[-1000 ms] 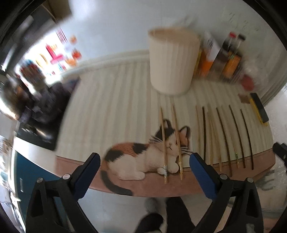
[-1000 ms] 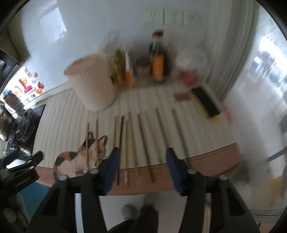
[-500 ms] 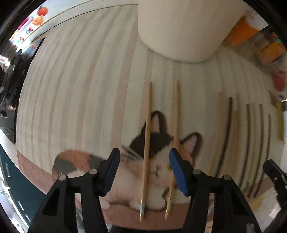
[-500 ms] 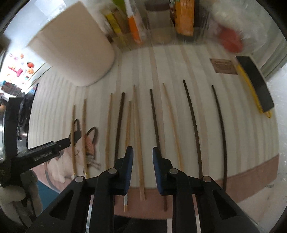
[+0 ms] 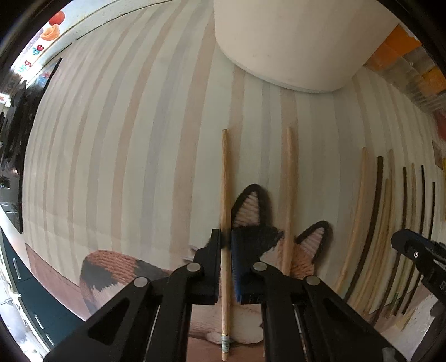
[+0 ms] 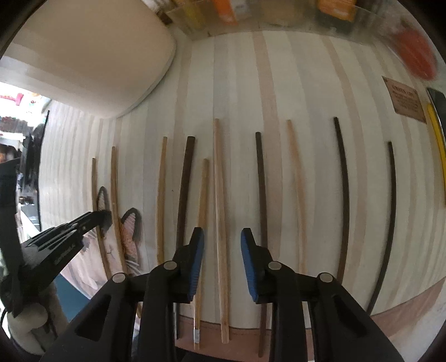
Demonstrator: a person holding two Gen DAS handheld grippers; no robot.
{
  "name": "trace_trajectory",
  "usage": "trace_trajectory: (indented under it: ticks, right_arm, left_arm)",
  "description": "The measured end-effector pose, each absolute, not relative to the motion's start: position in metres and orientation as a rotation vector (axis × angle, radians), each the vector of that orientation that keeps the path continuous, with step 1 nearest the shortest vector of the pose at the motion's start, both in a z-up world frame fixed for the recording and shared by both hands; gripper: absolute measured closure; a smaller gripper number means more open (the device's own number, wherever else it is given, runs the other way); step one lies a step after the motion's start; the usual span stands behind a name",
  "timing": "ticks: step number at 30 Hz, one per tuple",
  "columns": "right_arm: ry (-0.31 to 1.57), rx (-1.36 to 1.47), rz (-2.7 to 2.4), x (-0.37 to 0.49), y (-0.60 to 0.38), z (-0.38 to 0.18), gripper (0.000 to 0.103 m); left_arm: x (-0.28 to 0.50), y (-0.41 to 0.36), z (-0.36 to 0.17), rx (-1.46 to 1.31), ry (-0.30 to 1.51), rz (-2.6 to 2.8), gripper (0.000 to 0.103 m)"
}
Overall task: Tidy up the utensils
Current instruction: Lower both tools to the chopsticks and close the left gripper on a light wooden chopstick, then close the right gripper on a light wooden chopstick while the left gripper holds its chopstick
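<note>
Left tongs (image 5: pixel 226 250) clenched on light chopstick (image 5: pixel 225 195); right tongs (image 6: pixel 222 259) released, straddling pale chopstick (image 6: pixel 220 208).

A striped mat (image 5: pixel 125 144) covers the work surface. A calico cat motif (image 5: pixel 259 231) is printed at its near edge. Bottles and packets with orange labels (image 6: pixel 228 11) stand along the rear. A brown printed card (image 6: pixel 405 98) and a black-and-yellow object (image 6: pixel 437 122) lie at the right side.
</note>
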State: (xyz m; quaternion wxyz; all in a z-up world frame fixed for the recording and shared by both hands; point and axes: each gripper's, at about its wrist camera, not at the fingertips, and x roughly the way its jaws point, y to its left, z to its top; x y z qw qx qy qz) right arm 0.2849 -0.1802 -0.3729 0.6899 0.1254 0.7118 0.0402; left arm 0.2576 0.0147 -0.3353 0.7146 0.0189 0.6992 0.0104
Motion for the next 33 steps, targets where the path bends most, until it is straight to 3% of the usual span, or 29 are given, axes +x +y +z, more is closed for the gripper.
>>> trace_trajectory:
  ticks: [6,10,12,21,26,33]
  right_arm:
    - [1.612,0.148,0.039,0.287,-0.155,-0.382,0.075]
    - [1.606,0.068,-0.018,0.28,-0.14,-0.383,0.093]
    - [1.637,0.09,-0.025,0.273,-0.138,-0.385,0.094]
    - [1.741,0.205,-0.036,0.255,-0.14,-0.393,0.093]
    - [1.733,0.138,-0.071,0.278,-0.144,-0.395,0.082]
    - [1.797,0.068,-0.088,0.305,-0.123,-0.401,0.08]
  left_arm:
    - [0.263,0.039,-0.325,0.005,1.566,0.003,0.098]
    - [0.258,0.061,-0.322,-0.011,1.587,-0.034,0.098]
    - [0.255,0.066,-0.32,-0.013,1.597,-0.062,0.098]
    - [0.254,0.082,-0.323,0.041,1.636,-0.125,0.091]
    - [0.256,0.082,-0.318,0.055,1.656,-0.111,0.09]
    - [0.279,0.056,-0.327,0.055,1.682,-0.06,0.09]
